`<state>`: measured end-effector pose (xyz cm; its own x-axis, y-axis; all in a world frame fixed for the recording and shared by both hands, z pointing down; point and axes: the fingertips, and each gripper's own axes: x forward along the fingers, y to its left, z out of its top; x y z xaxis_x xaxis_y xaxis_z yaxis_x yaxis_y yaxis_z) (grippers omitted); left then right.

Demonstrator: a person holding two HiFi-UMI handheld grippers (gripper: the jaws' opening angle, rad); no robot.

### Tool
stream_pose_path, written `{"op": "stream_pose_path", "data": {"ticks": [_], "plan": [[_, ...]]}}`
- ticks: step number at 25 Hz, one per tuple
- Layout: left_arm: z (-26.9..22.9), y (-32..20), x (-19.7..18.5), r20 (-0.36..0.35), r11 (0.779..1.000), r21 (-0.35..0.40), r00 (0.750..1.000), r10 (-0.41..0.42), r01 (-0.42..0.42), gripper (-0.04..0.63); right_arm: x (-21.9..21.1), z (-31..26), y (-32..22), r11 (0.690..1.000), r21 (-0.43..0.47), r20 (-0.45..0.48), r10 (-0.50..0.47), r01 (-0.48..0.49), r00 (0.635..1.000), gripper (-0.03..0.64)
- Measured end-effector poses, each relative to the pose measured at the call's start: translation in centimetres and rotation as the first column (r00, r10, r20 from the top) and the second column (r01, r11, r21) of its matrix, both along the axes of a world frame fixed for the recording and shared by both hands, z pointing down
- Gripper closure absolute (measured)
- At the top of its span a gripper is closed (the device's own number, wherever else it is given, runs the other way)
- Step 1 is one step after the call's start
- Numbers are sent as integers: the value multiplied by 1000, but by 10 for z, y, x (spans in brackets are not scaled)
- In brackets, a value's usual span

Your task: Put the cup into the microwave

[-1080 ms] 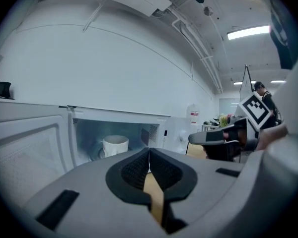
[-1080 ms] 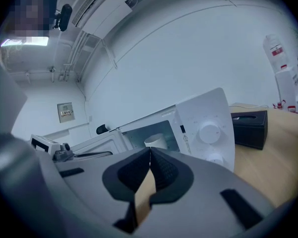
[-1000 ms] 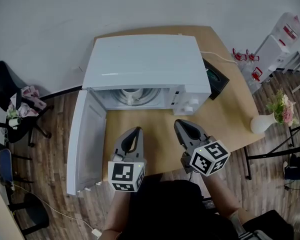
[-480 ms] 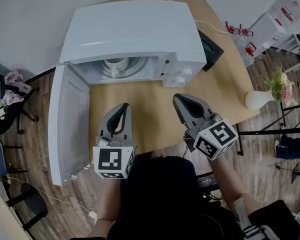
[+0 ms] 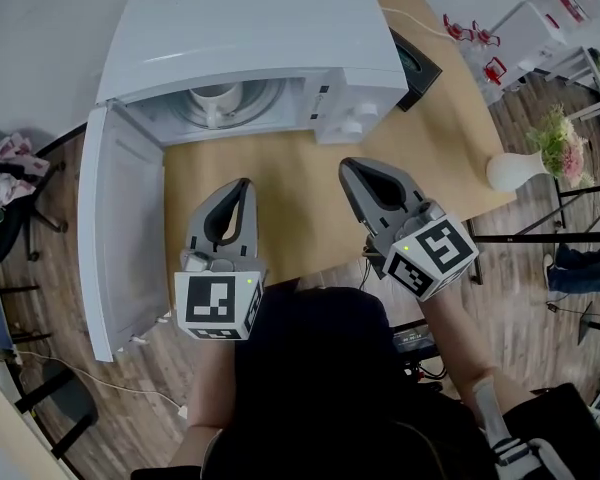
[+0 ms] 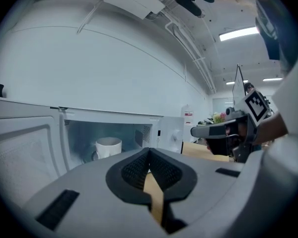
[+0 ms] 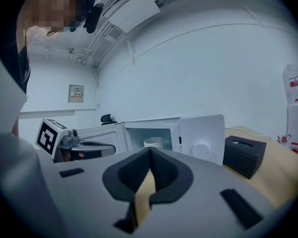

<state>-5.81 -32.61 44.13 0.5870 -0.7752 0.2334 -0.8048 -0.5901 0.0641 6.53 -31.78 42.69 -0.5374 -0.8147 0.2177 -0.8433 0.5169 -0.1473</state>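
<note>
Fingers [image 6: 134, 170] closed, empty, on left gripper [image 5: 244, 182], right gripper [image 5: 346, 164], cup [image 5: 212, 98] inside open microwave [image 5: 250, 28]

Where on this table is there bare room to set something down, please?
The table is bare between the microwave and the left claw and right claw, and along its right edge in front of the black box. The cup stands inside the microwave; its open door blocks the left.

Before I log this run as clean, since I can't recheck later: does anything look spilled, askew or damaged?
Nothing stands out. The white cup stands upright inside the microwave, whose door is wide open. The table shows no spill or damage.
</note>
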Motion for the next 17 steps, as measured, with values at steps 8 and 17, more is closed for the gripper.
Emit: {"op": "stream_pose_path", "data": {"ticks": [8, 17], "plan": [[5, 3, 9, 9, 999, -7, 999, 33, -33, 591, -3, 4, 9, 998, -61, 56, -20, 23, 998, 624], [7, 5, 6, 28, 999, 0, 999, 34, -34, 591, -8, 13, 10, 997, -64, -6, -47, 46, 999, 624]]}}
